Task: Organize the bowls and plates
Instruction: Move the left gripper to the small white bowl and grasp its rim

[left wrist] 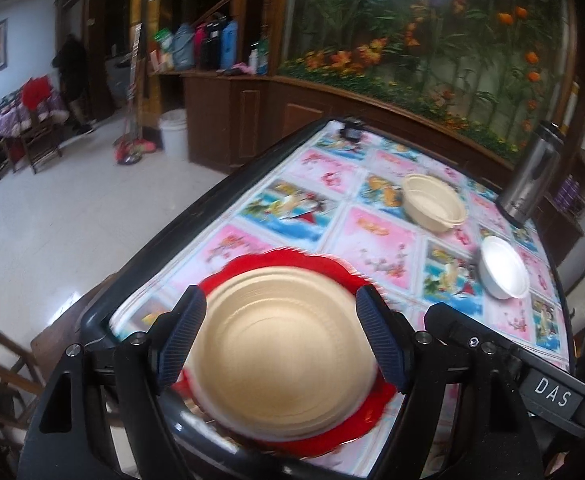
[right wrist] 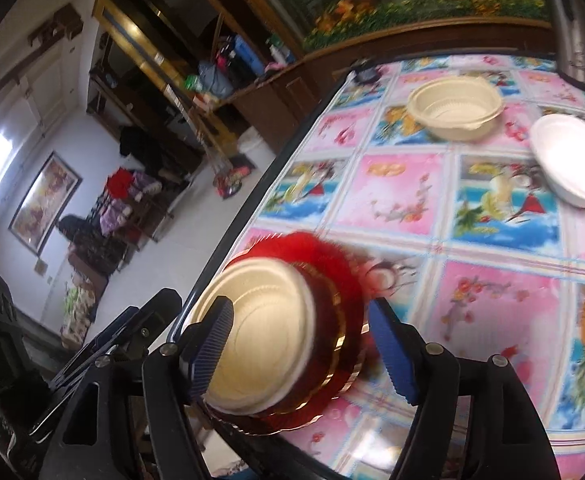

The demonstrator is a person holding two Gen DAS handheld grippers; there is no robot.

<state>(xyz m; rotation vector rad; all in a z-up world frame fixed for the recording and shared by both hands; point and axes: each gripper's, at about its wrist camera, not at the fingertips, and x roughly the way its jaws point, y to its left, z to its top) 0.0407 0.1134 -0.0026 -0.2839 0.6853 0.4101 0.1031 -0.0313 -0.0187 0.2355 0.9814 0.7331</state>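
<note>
The stack sits at the worktop's [left wrist: 228, 184] near edge, so a nudge from either tool could tip it off. Left tool [left wrist: 280, 340] and right tool [right wrist: 300, 348] both hang released (jaws spread, nothing held) over the tan paper plate [left wrist: 280, 356], shallow and ridged, nested on a scalloped red plate [left wrist: 260, 264]; the beige bowl [left wrist: 432, 202] and white bowl [left wrist: 502, 266] wait toward two o'clock.

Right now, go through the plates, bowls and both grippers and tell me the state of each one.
Beige plate: stacked on the red plate, at the table's near edge.
Red plate: flat on the table, under the beige plate.
Beige bowl: upright, empty, standing alone.
White bowl: upright, empty, standing alone.
Left gripper: fingers open, holding nothing.
Right gripper: fingers open, holding nothing.
</note>
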